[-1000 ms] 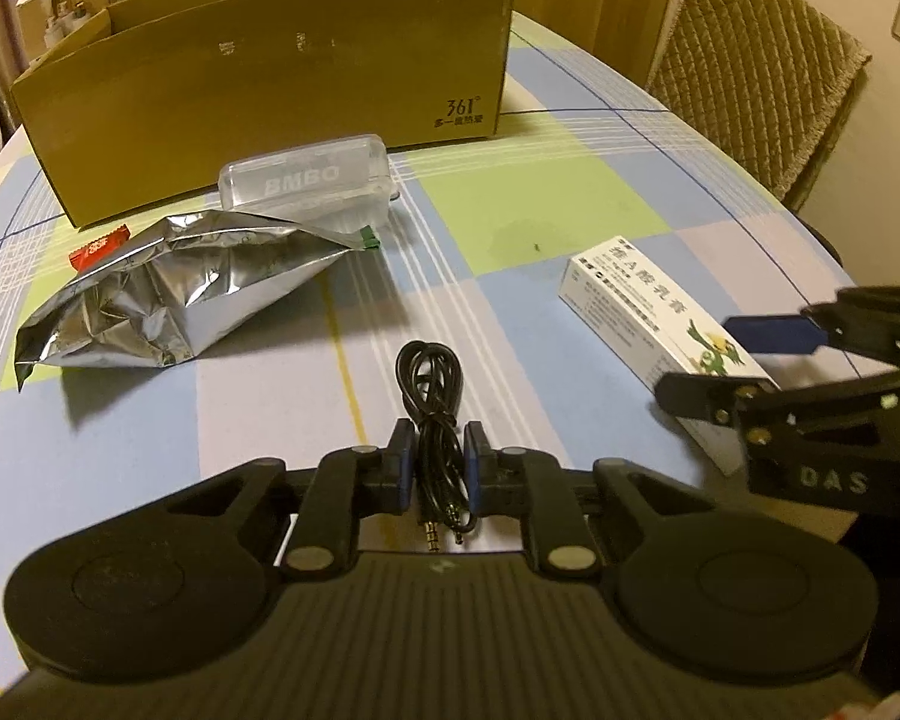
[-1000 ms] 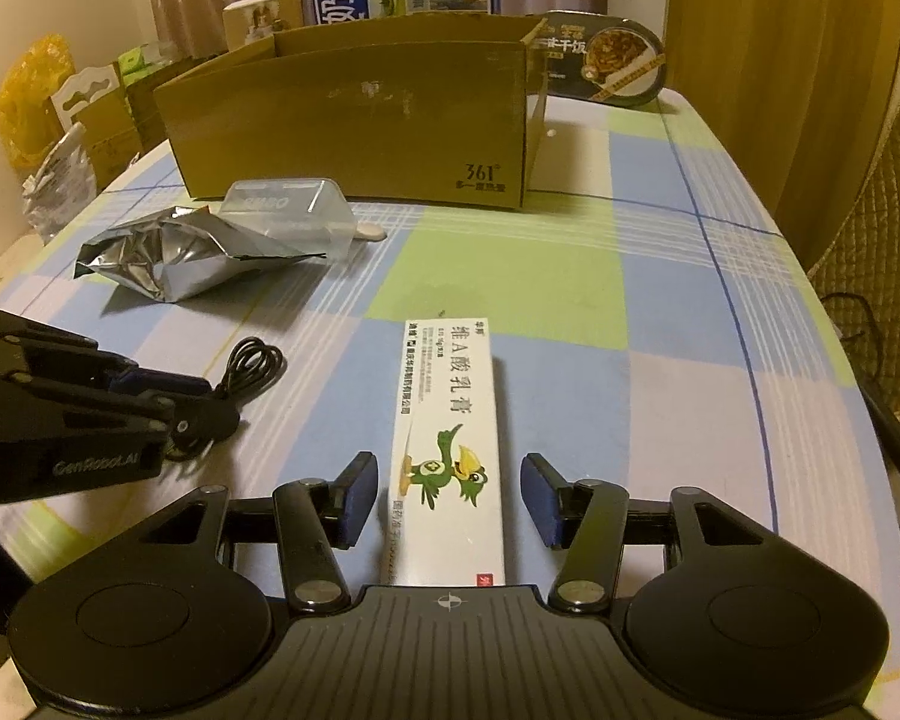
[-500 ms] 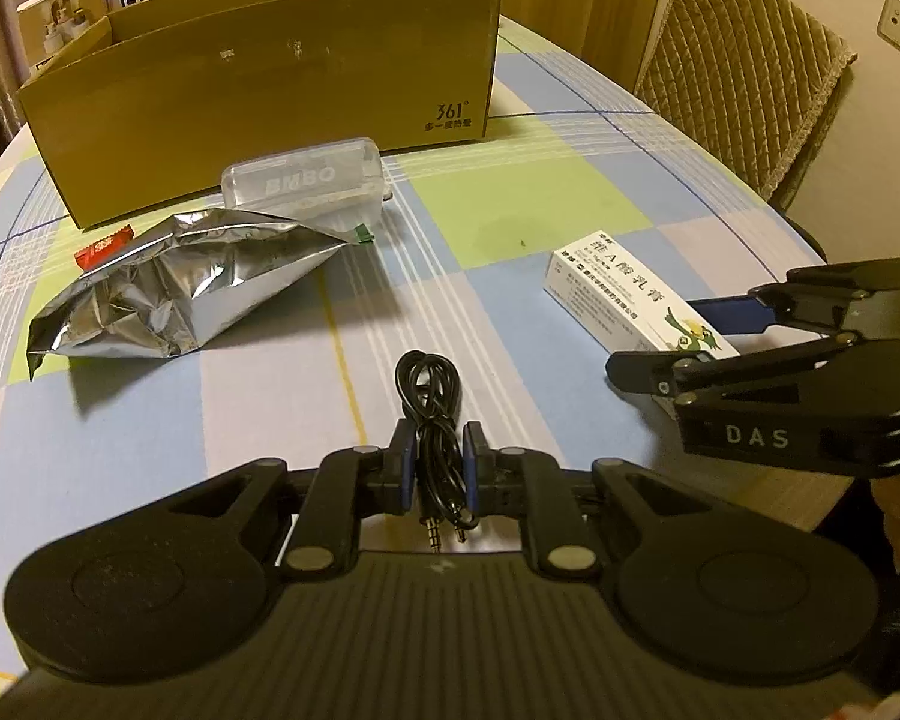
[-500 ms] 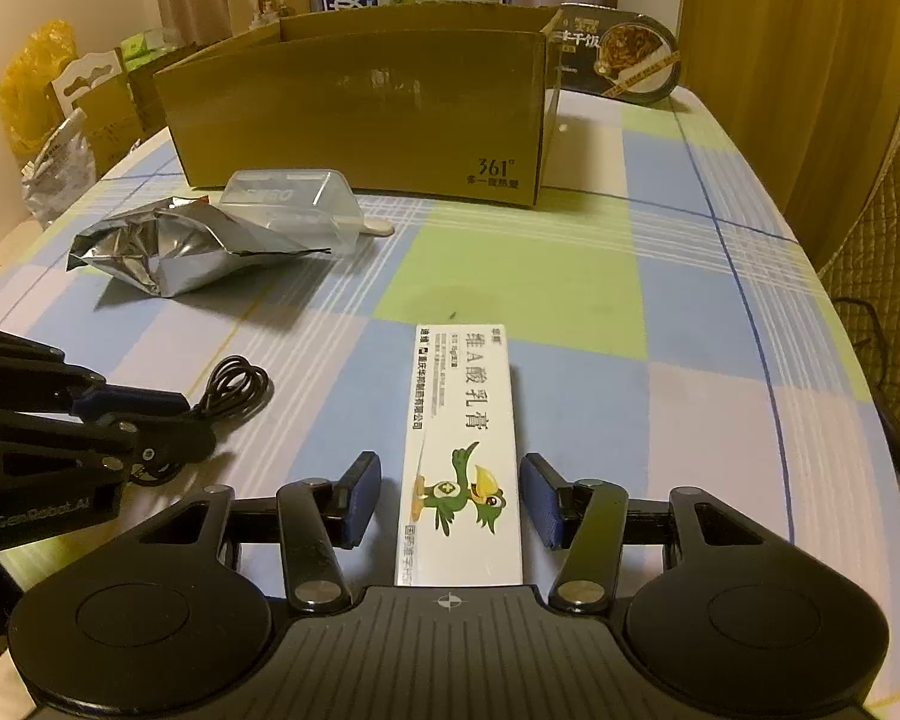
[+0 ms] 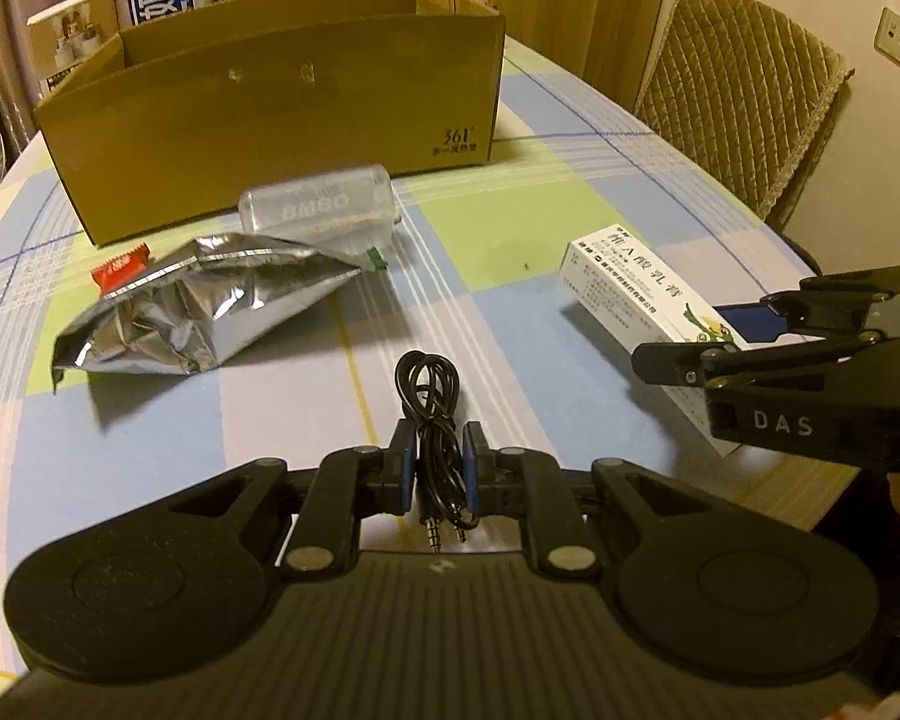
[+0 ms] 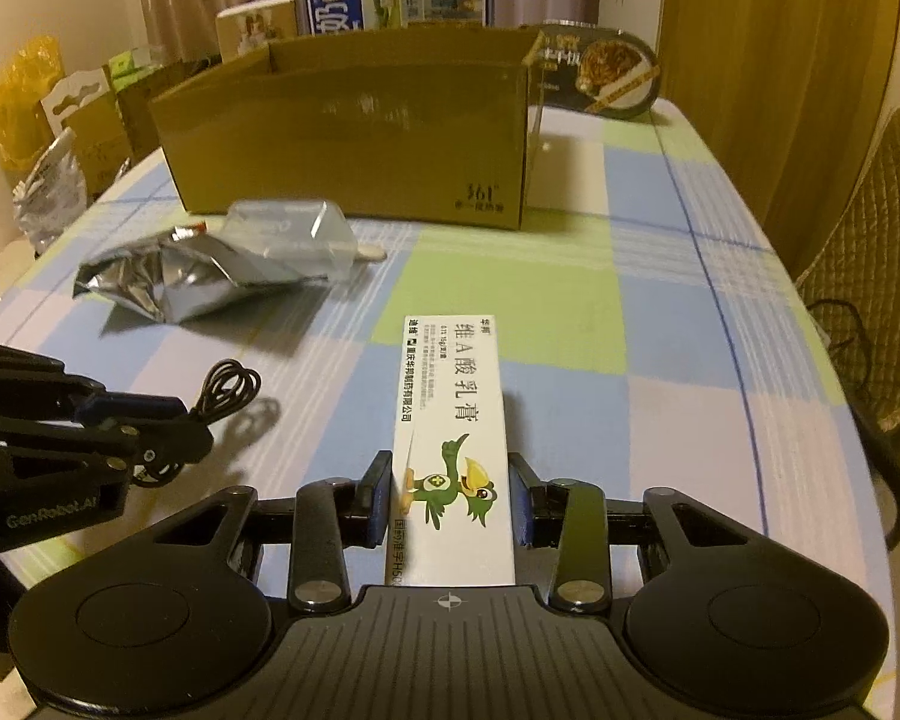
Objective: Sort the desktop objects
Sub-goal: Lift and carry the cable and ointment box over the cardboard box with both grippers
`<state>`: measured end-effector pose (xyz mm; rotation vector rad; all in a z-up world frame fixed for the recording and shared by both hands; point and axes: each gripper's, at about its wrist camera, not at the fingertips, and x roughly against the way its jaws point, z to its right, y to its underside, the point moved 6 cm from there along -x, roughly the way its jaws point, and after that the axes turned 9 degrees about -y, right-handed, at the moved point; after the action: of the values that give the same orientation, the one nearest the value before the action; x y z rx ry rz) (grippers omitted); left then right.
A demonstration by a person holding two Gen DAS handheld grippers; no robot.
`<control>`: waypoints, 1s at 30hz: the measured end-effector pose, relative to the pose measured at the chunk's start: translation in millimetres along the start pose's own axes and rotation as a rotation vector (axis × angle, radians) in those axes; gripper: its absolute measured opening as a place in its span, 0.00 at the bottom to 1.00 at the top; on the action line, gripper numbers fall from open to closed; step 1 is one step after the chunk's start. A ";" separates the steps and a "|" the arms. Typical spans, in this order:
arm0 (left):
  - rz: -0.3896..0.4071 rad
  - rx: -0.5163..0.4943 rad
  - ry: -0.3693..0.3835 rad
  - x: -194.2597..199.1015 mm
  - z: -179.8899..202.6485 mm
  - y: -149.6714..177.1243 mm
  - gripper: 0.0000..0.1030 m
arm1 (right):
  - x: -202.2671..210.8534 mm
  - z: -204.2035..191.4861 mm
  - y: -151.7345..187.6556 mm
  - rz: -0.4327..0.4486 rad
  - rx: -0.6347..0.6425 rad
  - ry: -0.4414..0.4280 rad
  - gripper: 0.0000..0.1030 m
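In the left wrist view, a crumpled silver foil bag (image 5: pixel 204 312) is seen at the left of the frame on the checked tabletop (image 5: pixel 510 312), with a small red packet (image 5: pixel 120 267) touching its upper edge. Just behind the bag, a clear plastic case (image 5: pixel 321 213) is laid in front of the open cardboard box (image 5: pixel 270 114), which fills the upper left. At lower centre, the left gripper (image 5: pixel 440 476) is clamped tight on a coiled black audio cable (image 5: pixel 432 408), whose two plugs are pointed back toward the camera. At the right edge, the right gripper (image 5: pixel 675 336) is seen from the side around a white ointment box (image 5: pixel 636 294).

In the right wrist view, the same white ointment box (image 6: pixel 450 438) is shown lengthwise at lower centre, between the pads of the right gripper (image 6: pixel 450 498); the jaws have just been closing, and both pads are pressed against the box's long sides. A quilted chair (image 6: pixel 870 276) is stood at the right edge.
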<state>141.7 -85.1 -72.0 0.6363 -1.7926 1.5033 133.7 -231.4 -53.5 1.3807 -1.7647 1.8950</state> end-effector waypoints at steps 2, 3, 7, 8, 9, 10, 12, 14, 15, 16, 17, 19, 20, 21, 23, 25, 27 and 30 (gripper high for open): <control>0.013 0.003 -0.003 4.5 -1.9 -3.6 0.12 | 4.6 -3.0 -5.8 0.014 0.007 0.001 0.34; 0.020 0.004 -0.003 6.9 -3.1 -5.1 0.12 | 6.3 -4.8 -8.5 0.020 0.010 0.001 0.34; 0.053 0.011 -0.012 18.2 -9.5 -12.9 0.12 | 13.3 -13.1 -21.5 0.044 0.025 -0.003 0.34; 0.062 0.014 -0.015 21.1 -11.4 -14.8 0.12 | 14.5 -15.4 -24.5 0.049 0.028 -0.005 0.34; 0.069 0.016 -0.018 23.8 -13.5 -16.8 0.12 | 15.4 -17.2 -27.3 0.053 0.032 -0.007 0.34; 0.076 0.018 -0.021 26.0 -16.0 -19.1 0.12 | 16.5 -19.7 -31.5 0.059 0.038 -0.011 0.34; 0.088 0.024 -0.027 30.3 -21.5 -24.5 0.12 | 17.5 -21.9 -39.3 0.068 0.044 -0.017 0.34; 0.105 0.031 -0.034 35.1 -29.4 -32.0 0.12 | 18.4 -25.0 -50.0 0.079 0.046 -0.027 0.34; 0.112 0.036 -0.038 36.8 -33.6 -36.4 0.12 | 18.7 -26.0 -54.7 0.085 0.050 -0.032 0.34; 0.121 0.040 -0.042 38.5 -38.6 -42.1 0.12 | 18.8 -27.6 -61.0 0.091 0.057 -0.036 0.34; 0.128 0.042 -0.047 39.7 -42.6 -47.2 0.12 | 18.4 -28.9 -67.5 0.097 0.061 -0.041 0.34; 0.149 0.042 -0.061 41.4 -52.5 -60.2 0.12 | 17.7 -30.5 -79.8 0.110 0.062 -0.050 0.34; 0.157 0.043 -0.065 42.2 -56.0 -65.6 0.12 | 17.0 -31.2 -86.2 0.117 0.066 -0.052 0.34; 0.167 0.045 -0.070 42.3 -60.5 -72.2 0.12 | 15.7 -31.7 -92.8 0.125 0.071 -0.054 0.34; 0.185 0.051 -0.079 42.0 -70.3 -85.3 0.12 | 12.2 -32.2 -106.0 0.138 0.074 -0.060 0.34; 0.202 0.057 -0.088 40.9 -79.0 -97.2 0.12 | 7.8 -33.7 -119.4 0.150 0.086 -0.062 0.34; 0.219 0.063 -0.098 40.0 -86.6 -109.0 0.12 | 3.7 -33.3 -130.8 0.159 0.095 -0.065 0.34; 0.240 0.066 -0.107 36.9 -96.6 -126.7 0.12 | -3.9 -33.8 -151.7 0.175 0.099 -0.075 0.34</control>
<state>232.5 -14.3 44.2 0.5584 -1.9644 1.7213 224.8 -160.5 50.8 1.3885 -1.9082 2.0709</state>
